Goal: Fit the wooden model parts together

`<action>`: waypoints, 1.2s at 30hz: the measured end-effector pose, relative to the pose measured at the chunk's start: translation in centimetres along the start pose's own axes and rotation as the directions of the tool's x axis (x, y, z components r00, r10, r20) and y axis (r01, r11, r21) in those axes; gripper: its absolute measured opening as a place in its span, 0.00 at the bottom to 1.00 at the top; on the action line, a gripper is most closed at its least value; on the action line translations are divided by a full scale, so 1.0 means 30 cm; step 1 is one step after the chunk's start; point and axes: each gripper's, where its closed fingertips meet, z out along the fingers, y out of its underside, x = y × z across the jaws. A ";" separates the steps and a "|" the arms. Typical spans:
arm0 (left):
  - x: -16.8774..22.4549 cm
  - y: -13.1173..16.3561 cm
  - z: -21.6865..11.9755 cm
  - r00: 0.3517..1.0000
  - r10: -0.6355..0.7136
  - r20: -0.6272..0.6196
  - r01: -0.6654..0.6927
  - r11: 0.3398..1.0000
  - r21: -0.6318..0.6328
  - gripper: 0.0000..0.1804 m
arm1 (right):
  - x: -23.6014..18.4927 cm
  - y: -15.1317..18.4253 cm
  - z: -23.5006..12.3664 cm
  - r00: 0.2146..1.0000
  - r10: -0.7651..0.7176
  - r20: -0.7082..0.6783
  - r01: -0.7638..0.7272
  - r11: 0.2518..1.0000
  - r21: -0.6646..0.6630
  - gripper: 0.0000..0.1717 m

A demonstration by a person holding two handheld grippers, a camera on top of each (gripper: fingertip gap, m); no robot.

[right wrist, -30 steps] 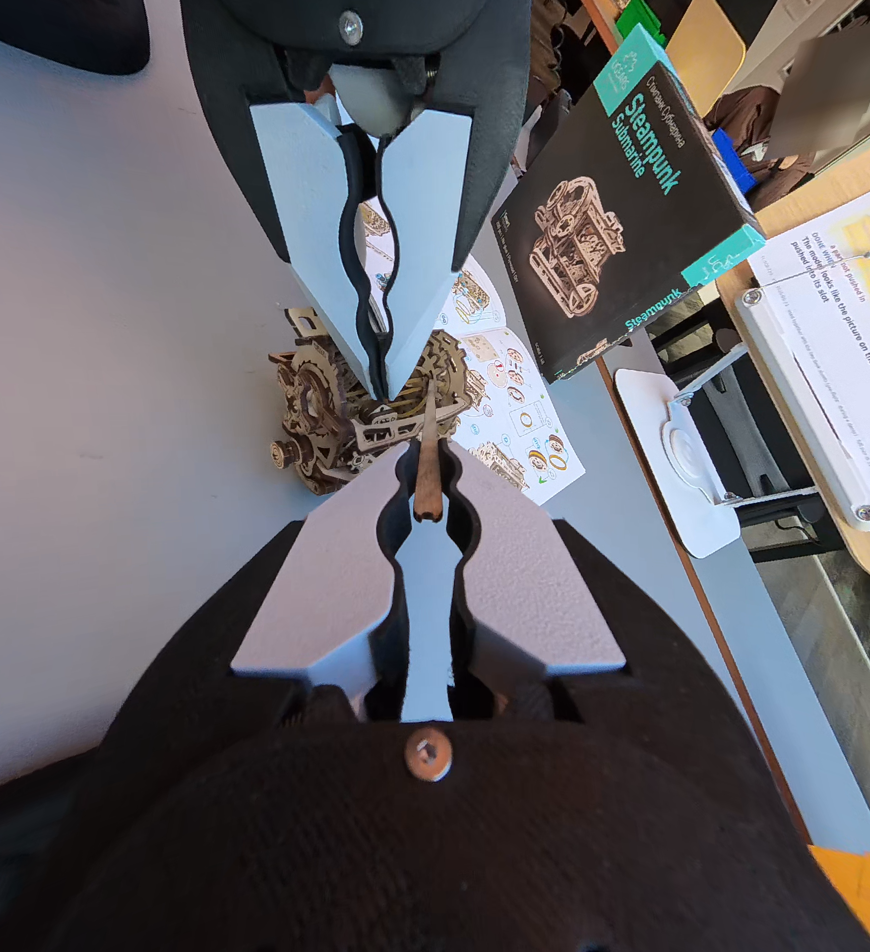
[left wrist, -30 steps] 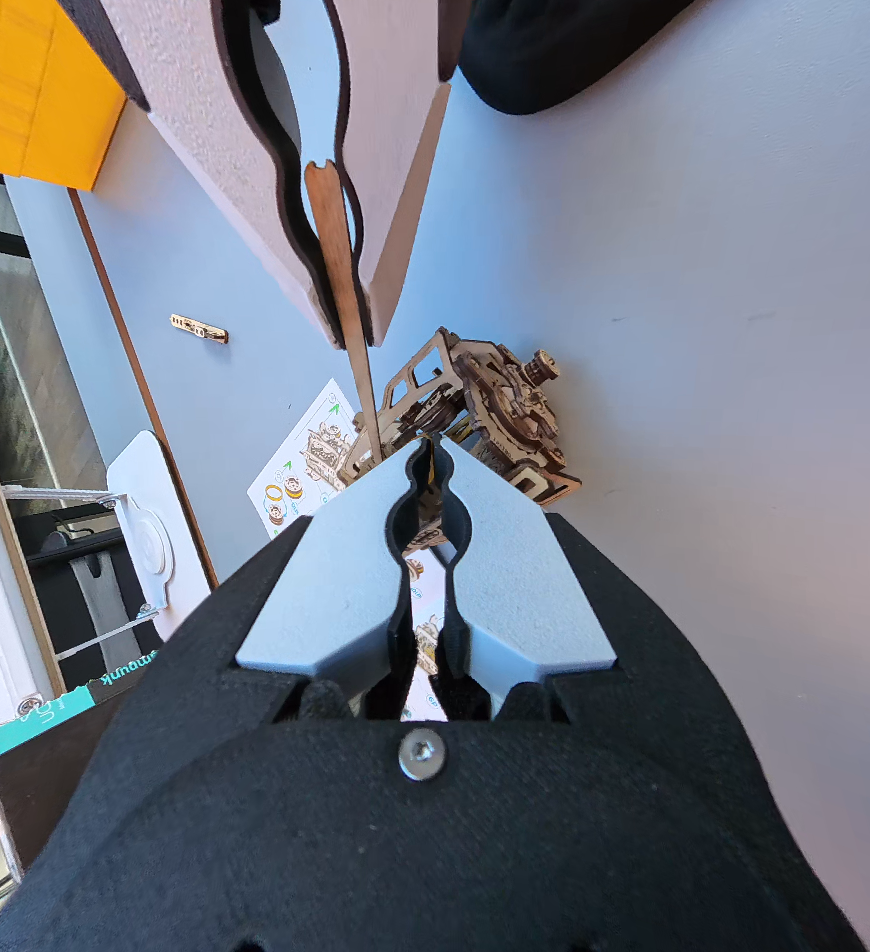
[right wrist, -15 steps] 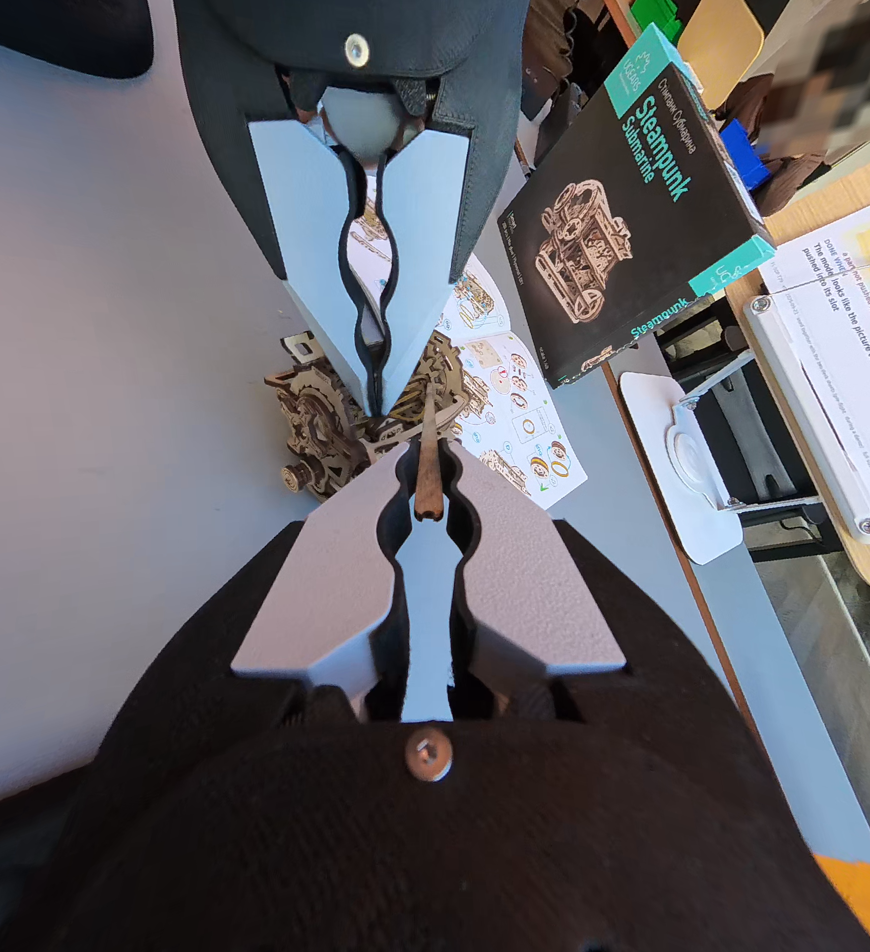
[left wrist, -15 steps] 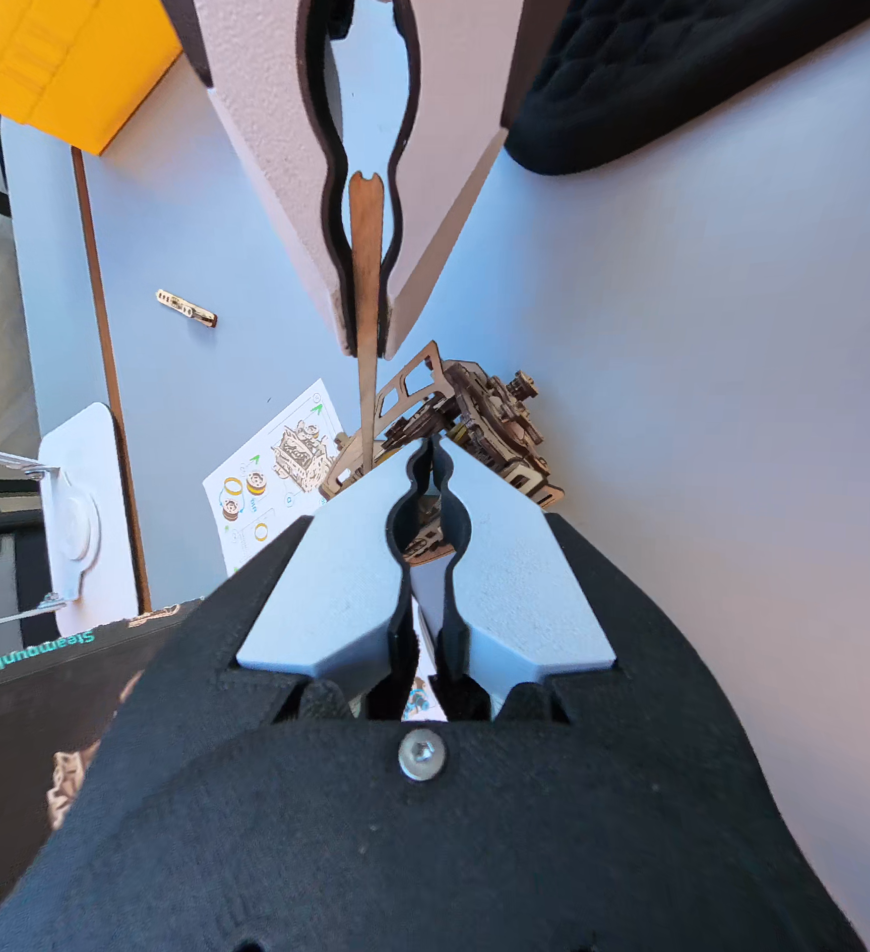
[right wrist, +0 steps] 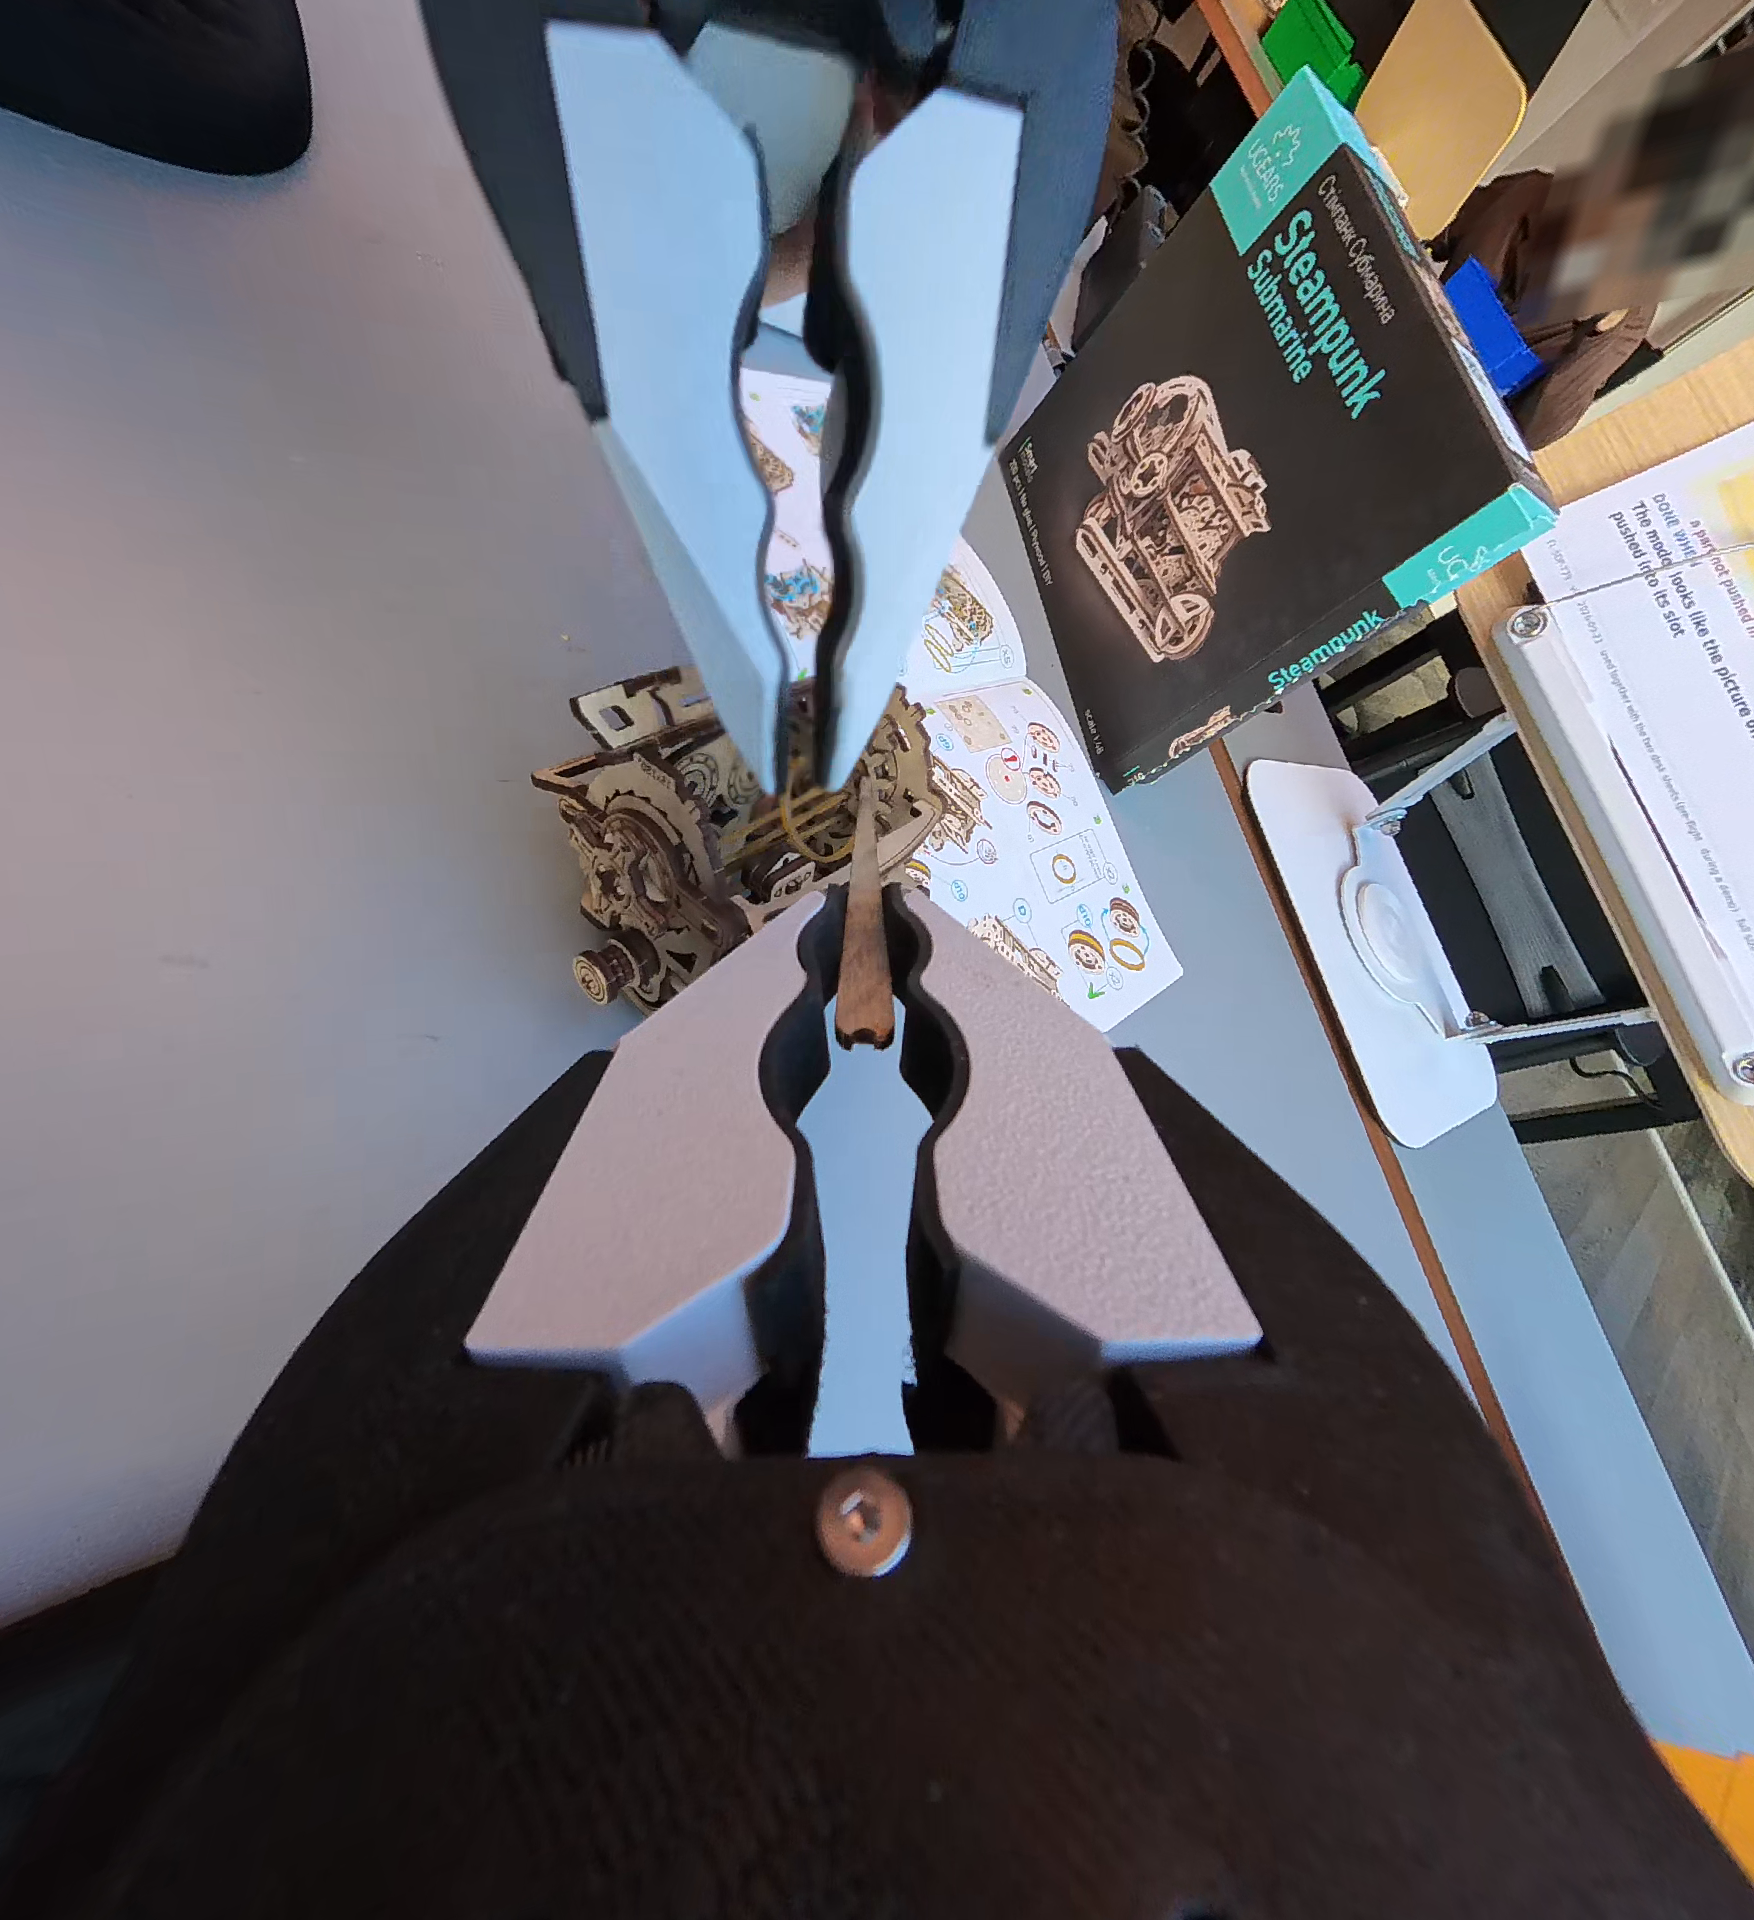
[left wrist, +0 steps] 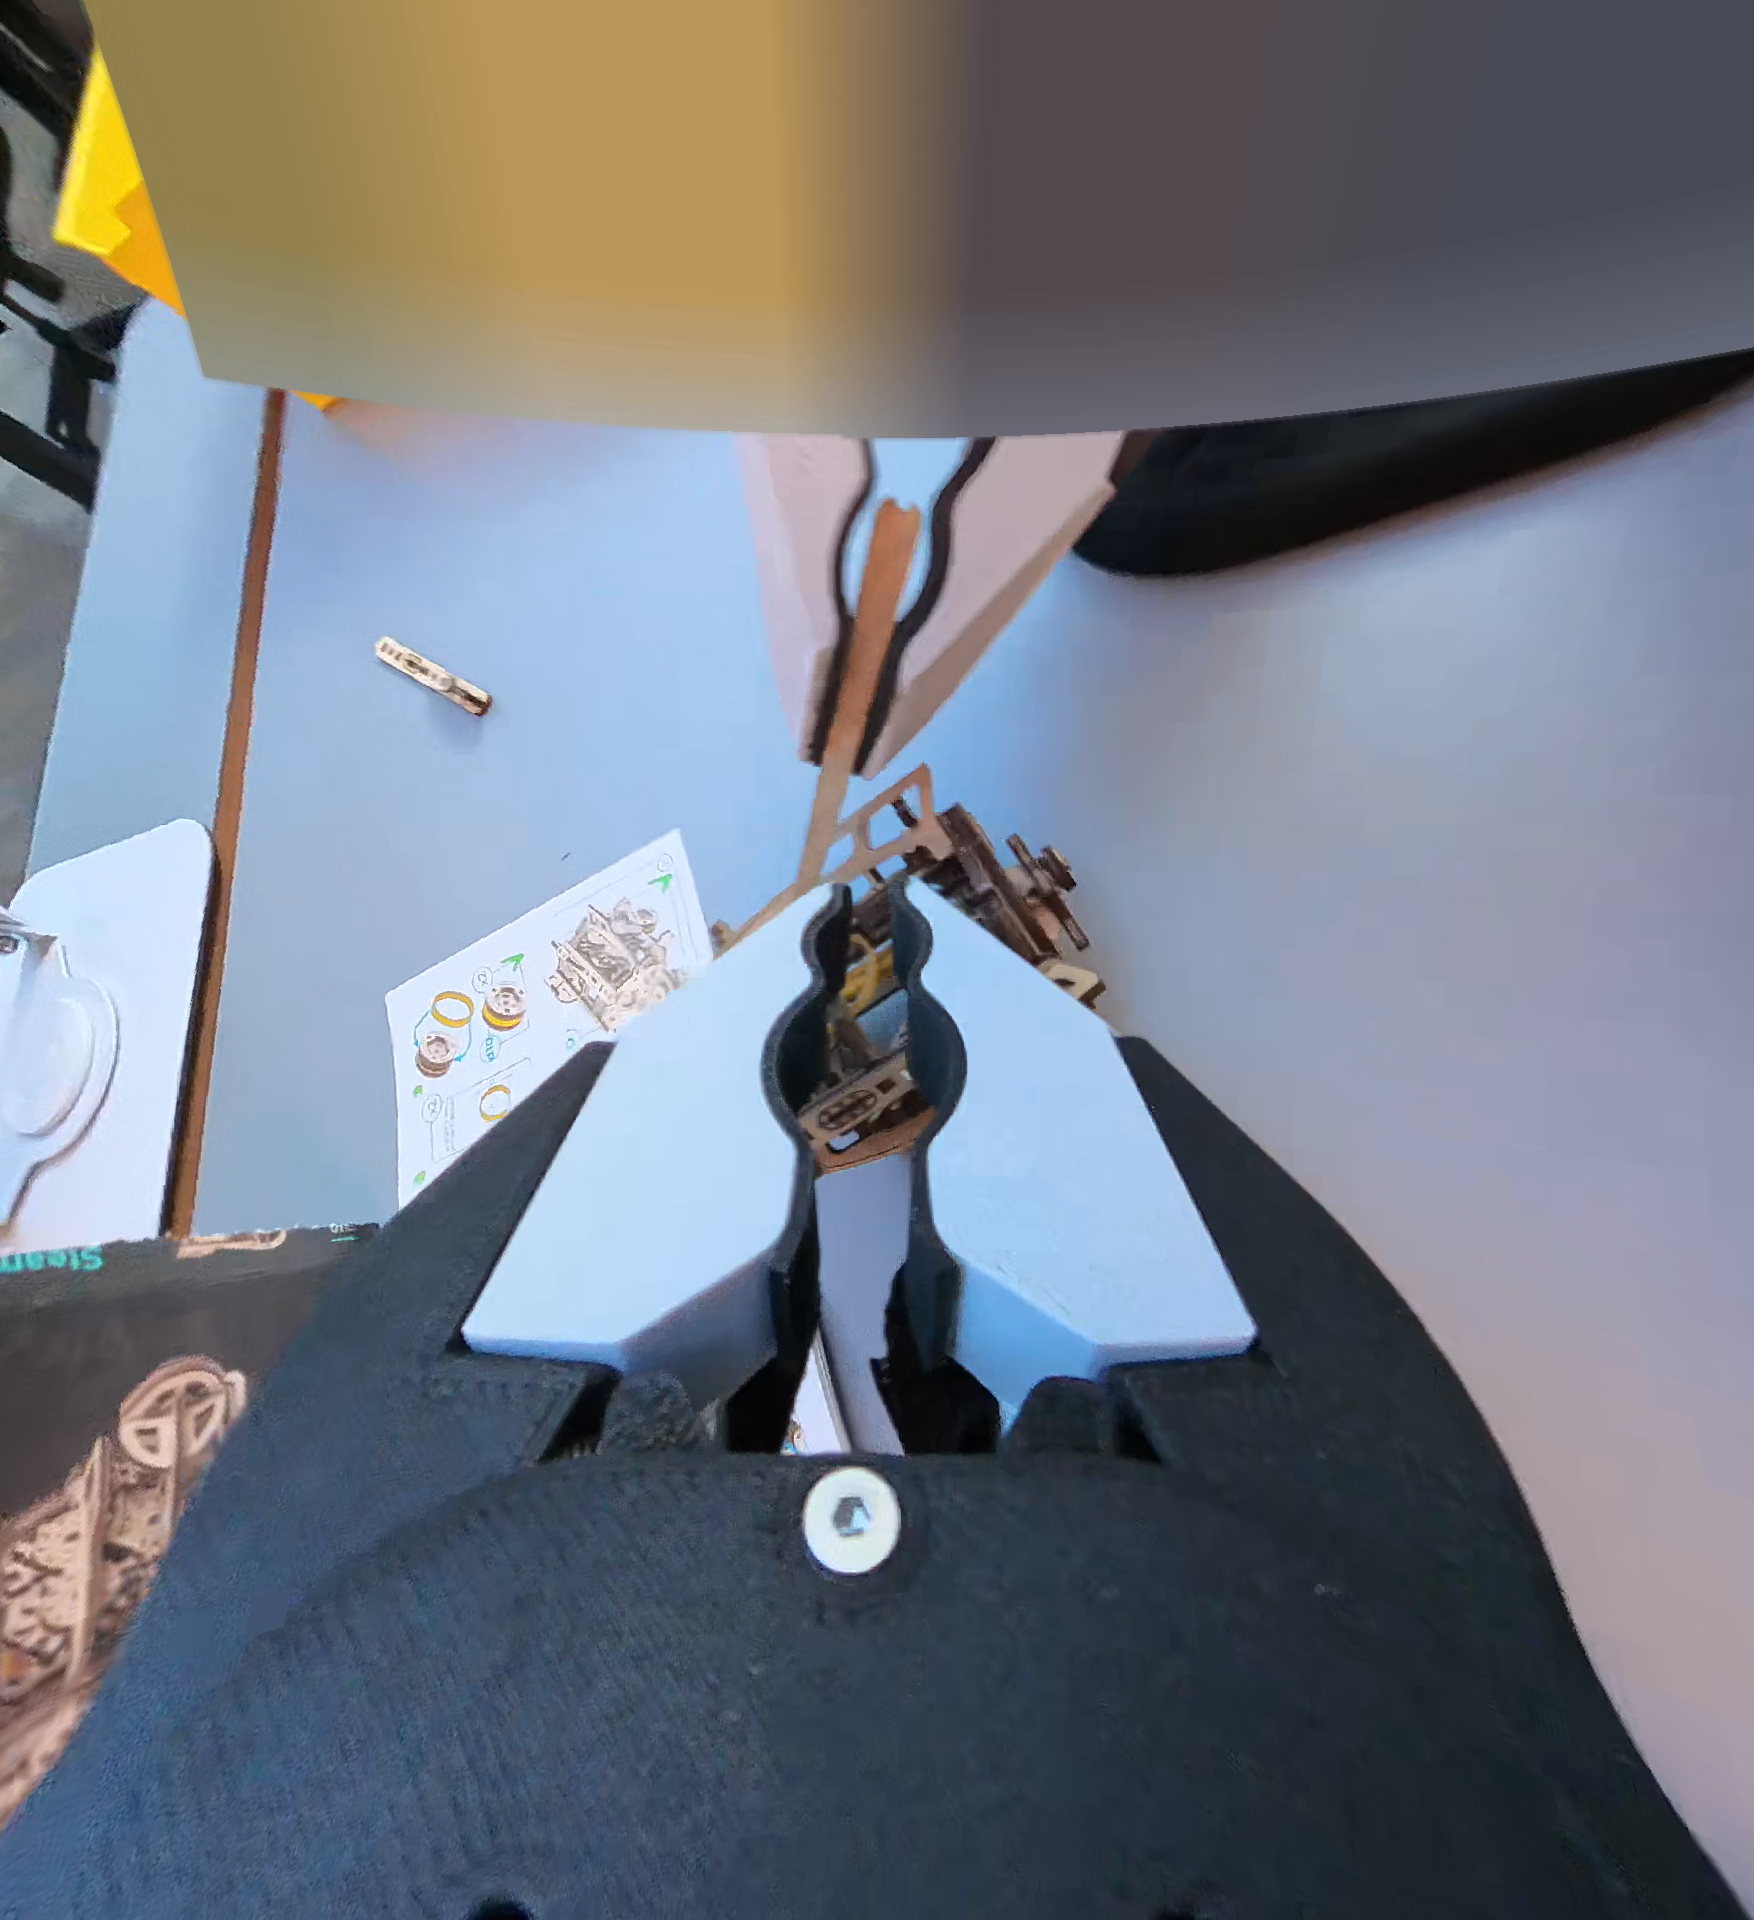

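- The right gripper (right wrist: 860,914) has its jaws nearly closed, pads pressing a thin flat brown wooden strip (right wrist: 862,966) whose far tip reaches the brown laser-cut wooden gear model (right wrist: 644,862) on the grey desk (right wrist: 229,623).
- The left gripper (left wrist: 868,904) has its jaws a narrow slit apart, tips down at the model's top among its yellow rubber bands (right wrist: 800,821), gripping nothing.
- A second ago those left jaws were pressed fully together; now they have parted slightly. The right grip on the strip is unchanged.
- A white illustrated instruction sheet (right wrist: 1060,862) lies just beside the model.
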 end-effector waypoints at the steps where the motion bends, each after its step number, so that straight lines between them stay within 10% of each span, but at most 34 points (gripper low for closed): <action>1: -0.026 -0.007 -0.020 0.999 -0.049 0.015 0.049 0.998 0.041 0.04 | 0.001 0.000 0.000 1.000 0.005 0.001 -0.005 1.000 0.006 0.03; 13: -0.199 0.072 -0.039 0.829 -0.512 -0.224 0.556 0.799 0.231 0.15 | 0.006 -0.003 -0.013 0.990 0.122 0.068 -0.128 0.987 0.095 0.03; 36: -0.129 0.110 0.074 0.796 -0.479 -0.370 0.562 0.812 0.159 0.07 | -0.010 0.029 0.013 0.997 0.046 0.056 -0.042 0.997 -0.067 0.03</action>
